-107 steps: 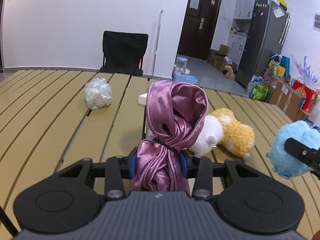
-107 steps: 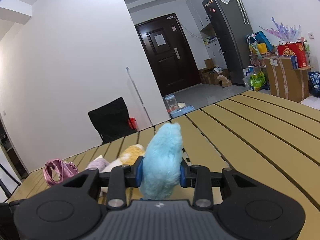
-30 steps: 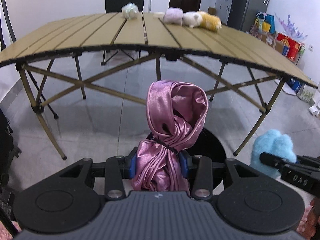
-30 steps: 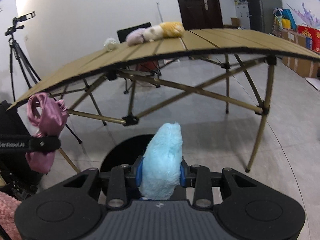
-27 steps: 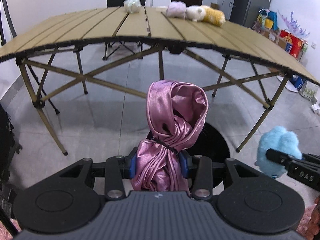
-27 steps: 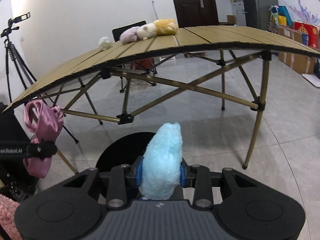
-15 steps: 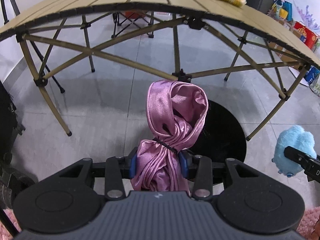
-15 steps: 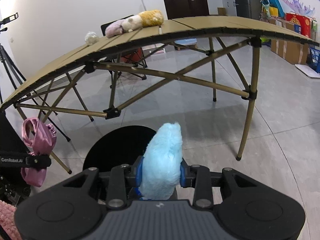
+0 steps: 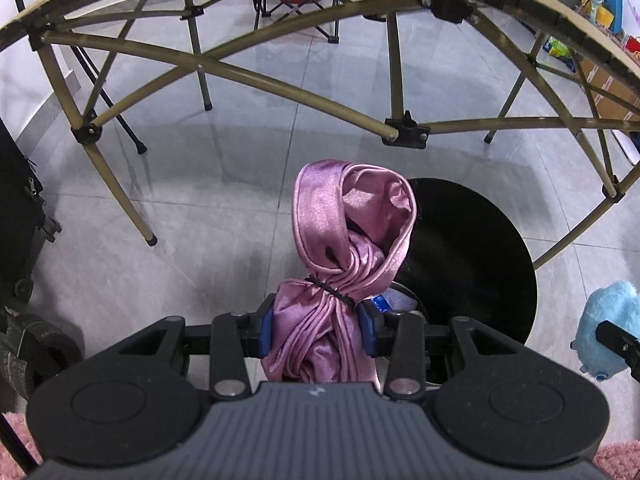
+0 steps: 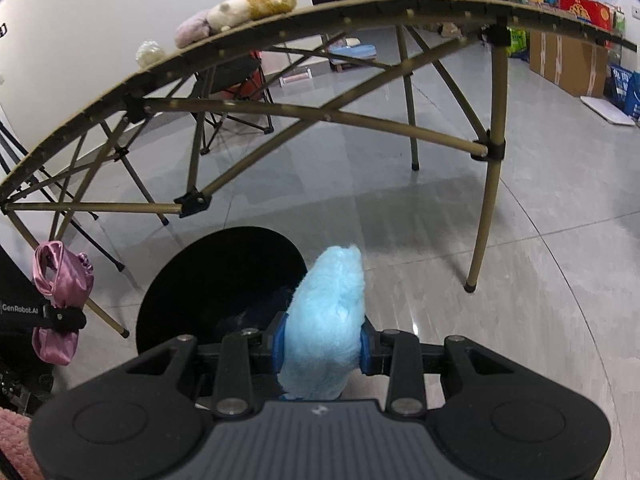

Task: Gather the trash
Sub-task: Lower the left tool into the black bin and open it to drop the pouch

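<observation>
My left gripper (image 9: 318, 330) is shut on a pink satin cloth bundle (image 9: 344, 248) tied with a black band. It hangs over the near left rim of a round black bin (image 9: 472, 264) on the floor. My right gripper (image 10: 320, 346) is shut on a fluffy light-blue plush (image 10: 328, 320), which hangs over the bin (image 10: 224, 280) at its right rim. The blue plush (image 9: 606, 324) shows at the right edge of the left wrist view. The pink bundle (image 10: 60, 300) shows at the left edge of the right wrist view.
A folding table (image 10: 360, 12) with a tan slatted top and crossed legs (image 9: 280, 84) stands just beyond the bin. On it lie a yellow, white and lilac plush (image 10: 240, 8) and a crumpled clear plastic ball (image 10: 149, 53). Black equipment (image 9: 20, 216) stands at left.
Both grippers have sunk and tipped downward toward the black bin, which now looks larger and closer. The table top has slid up and out of view. Both grips are unchanged.
</observation>
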`<state>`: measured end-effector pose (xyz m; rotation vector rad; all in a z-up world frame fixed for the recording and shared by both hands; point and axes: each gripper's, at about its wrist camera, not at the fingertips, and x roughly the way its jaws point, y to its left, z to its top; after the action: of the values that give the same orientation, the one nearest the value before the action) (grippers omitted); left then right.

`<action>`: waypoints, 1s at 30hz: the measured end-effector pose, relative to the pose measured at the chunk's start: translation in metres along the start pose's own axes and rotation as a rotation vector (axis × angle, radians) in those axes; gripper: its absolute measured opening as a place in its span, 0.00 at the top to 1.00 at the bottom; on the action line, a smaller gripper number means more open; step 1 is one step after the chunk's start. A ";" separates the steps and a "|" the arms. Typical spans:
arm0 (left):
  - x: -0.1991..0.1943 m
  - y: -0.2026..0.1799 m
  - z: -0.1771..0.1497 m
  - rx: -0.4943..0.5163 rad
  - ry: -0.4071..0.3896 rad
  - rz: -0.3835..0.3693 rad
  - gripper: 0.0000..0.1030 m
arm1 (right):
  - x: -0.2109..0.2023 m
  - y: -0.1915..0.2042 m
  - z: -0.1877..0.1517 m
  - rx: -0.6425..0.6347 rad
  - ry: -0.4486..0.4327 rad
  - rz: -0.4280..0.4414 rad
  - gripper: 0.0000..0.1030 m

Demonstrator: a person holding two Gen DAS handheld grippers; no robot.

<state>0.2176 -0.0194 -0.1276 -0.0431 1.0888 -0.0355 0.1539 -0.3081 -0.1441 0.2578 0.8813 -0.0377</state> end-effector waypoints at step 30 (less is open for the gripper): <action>0.035 -0.092 0.018 0.100 0.087 -0.067 0.60 | 0.021 -0.042 0.003 0.102 0.040 -0.026 0.68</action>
<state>0.2491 -0.1124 -0.1452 0.0122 1.1710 -0.1539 0.1640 -0.3479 -0.1671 0.3432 0.9238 -0.1027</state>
